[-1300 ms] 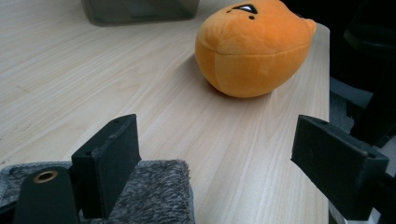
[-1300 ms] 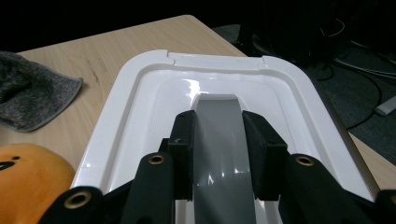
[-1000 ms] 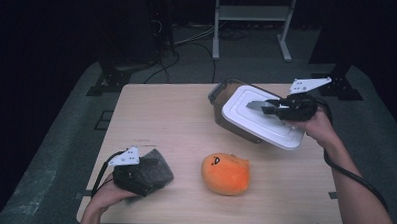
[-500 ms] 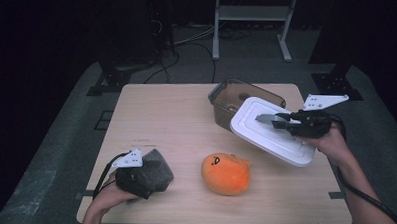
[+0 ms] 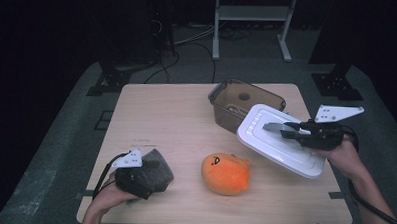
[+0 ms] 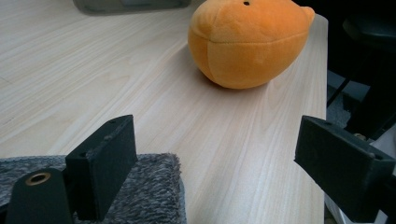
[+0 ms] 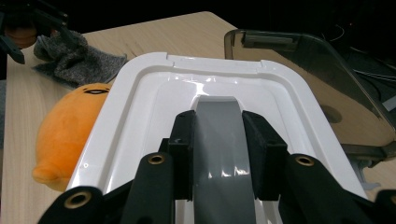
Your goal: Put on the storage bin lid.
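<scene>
White glossy plastic makes up the lid (image 7: pixel 224 140), a rounded rectangle with a raised rim, a stepped inner channel and a grey handle (image 7: pixel 223 154) running along its middle. The right claw (image 7: pixel 219 156) is narrowed onto that handle, one black pad pressing each side, and holds the lid tilted in the air above the right part of the wooden surface (image 5: pixel 171 121) (its low edge toward the person, its far edge overlapping the box's near corner in the high view). Small notches mark the lid's far edge, and light glints off its inner face.

Nearest the person on the other side, the left claw (image 6: pixel 224 177) stands wide with nothing between its pads, resting over a grey knitted cloth (image 5: pixel 154 170) at the surface's near left corner. An orange plush toy (image 5: pixel 225 173) with a small drawn face lies between the two hands, apart from both cloth and lid.

Farther back sits a smoky brown translucent box (image 5: pixel 244 101), uncovered, just behind the held lid. Beyond the surface, a white metal frame (image 5: pixel 252 16) stands on the dark floor.
</scene>
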### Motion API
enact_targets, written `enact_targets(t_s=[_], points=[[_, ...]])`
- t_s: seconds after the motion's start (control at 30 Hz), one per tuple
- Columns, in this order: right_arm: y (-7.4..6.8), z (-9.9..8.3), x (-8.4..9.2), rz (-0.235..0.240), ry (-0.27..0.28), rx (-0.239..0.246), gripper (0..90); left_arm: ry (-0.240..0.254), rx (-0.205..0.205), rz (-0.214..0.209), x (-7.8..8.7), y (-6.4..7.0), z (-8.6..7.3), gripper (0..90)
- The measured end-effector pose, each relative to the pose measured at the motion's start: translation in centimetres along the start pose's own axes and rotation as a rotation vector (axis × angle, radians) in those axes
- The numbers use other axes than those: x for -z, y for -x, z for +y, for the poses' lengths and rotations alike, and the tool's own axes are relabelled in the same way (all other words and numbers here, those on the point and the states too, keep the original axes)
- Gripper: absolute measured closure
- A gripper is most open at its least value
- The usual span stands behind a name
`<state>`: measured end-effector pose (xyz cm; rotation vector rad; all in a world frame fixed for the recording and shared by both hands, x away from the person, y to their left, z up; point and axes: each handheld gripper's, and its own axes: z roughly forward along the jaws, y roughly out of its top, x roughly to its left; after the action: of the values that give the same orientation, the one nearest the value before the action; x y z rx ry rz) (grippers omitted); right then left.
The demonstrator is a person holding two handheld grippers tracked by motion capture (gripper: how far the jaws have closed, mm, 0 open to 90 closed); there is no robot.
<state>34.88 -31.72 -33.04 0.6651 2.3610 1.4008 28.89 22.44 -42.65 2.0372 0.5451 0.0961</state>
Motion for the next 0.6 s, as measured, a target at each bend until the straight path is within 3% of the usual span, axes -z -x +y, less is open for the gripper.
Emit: enact_targets(t_s=[0.6], points=[[-1.2, -1.8, 2.9, -0.014, -0.007, 0.002, 65.4, -0.008, 0.003, -0.011, -0.1, 0.0, -0.1, 11.5]])
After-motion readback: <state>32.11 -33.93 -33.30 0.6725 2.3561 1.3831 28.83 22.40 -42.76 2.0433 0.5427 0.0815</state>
